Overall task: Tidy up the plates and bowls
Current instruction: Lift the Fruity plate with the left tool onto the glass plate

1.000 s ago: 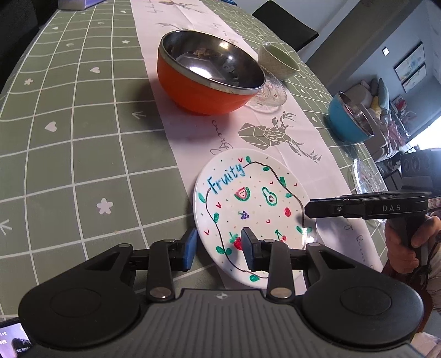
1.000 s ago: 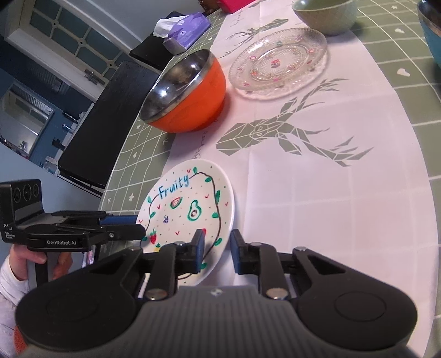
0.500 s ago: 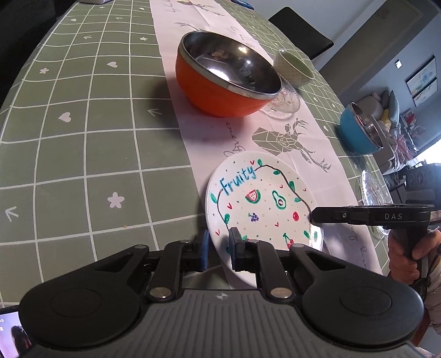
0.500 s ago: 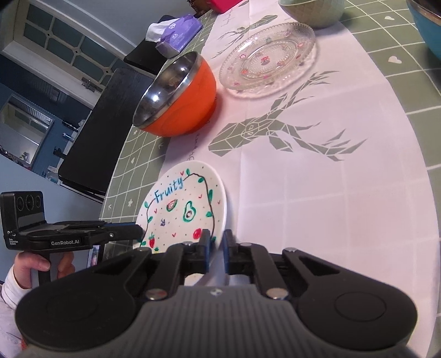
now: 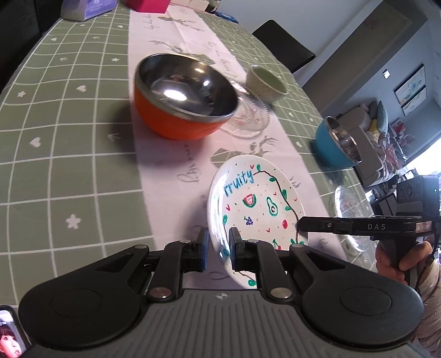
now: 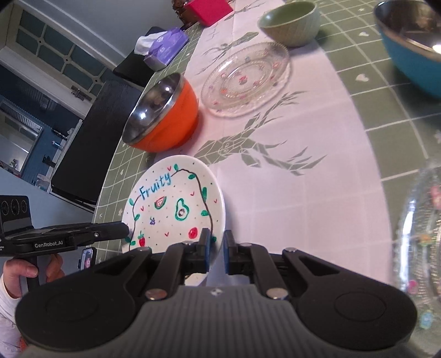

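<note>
The white plate [image 5: 256, 203] painted with "Fruity" and fruit drawings hangs tilted just above the pink table runner [image 5: 154, 154]. My left gripper [image 5: 217, 247] is shut on its near left rim. My right gripper [image 6: 216, 247] is shut on the opposite rim of the same plate [image 6: 173, 209]; in the left wrist view it reaches in from the right, held by a hand [image 5: 397, 256]. Beyond the plate stand an orange steel-lined bowl [image 5: 184, 104], a clear glass plate [image 6: 245, 79] and a small green bowl [image 6: 289, 22].
A blue bowl [image 6: 413, 46] stands at the table's right side, with a second glass plate [image 6: 421, 239] close to my right gripper. A tissue pack [image 6: 165, 46] and a pink box [image 6: 208, 9] sit at the far end. Dark chairs [image 5: 284, 49] line the table.
Both grippers closed on the Fruity plate's rim from opposite sides. The plate then rose off the runner and tilted.
</note>
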### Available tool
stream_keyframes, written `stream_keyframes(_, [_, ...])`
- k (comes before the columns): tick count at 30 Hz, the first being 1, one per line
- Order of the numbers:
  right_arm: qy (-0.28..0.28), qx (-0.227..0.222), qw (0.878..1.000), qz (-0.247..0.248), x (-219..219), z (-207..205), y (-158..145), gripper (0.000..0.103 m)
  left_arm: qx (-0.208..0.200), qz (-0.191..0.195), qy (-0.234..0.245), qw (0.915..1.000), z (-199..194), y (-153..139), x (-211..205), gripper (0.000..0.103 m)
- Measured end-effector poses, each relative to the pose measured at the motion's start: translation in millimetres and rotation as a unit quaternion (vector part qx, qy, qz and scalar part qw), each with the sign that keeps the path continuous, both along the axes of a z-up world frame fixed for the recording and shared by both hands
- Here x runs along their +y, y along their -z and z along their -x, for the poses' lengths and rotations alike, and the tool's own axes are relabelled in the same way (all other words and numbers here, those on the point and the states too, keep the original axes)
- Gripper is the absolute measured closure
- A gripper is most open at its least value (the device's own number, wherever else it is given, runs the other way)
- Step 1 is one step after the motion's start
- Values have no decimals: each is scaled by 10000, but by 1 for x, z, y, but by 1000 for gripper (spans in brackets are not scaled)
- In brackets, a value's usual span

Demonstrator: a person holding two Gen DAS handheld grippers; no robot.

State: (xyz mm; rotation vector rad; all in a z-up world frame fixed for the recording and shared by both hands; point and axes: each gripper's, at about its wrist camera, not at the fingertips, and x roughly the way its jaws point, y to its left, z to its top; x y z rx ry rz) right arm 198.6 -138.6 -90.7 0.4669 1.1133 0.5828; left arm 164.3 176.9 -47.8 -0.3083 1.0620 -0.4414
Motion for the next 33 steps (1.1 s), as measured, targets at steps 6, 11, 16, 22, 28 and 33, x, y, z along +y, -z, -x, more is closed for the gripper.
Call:
stream_keyframes(6, [172, -140, 9997, 66, -38, 3, -20, 96, 77, 121, 103, 9998, -7, -6, -39, 87])
stream_keyframes(11, [416, -161, 9988, 188, -82, 7, -28, 96, 117, 231, 302, 9992, -13, -4, -83, 87])
stream_keyframes(16, [813, -159, 9960, 324, -129, 11, -32, 96, 222, 406, 479, 9978, -20, 3, -130, 87])
stream_keyframes(22, [1277, -55, 9902, 555, -174, 16, -28, 96, 366, 591, 659, 9954, -25, 18, -178, 87])
stream_keyframes(28, [1656, 70, 9831, 777, -202, 18, -20, 96, 500, 713, 697, 9938, -28, 32, -211, 87])
stream_keyframes(33, [1880, 153, 9788, 798, -218, 23, -17, 95, 410, 760, 762, 9933, -24, 29, -227, 87])
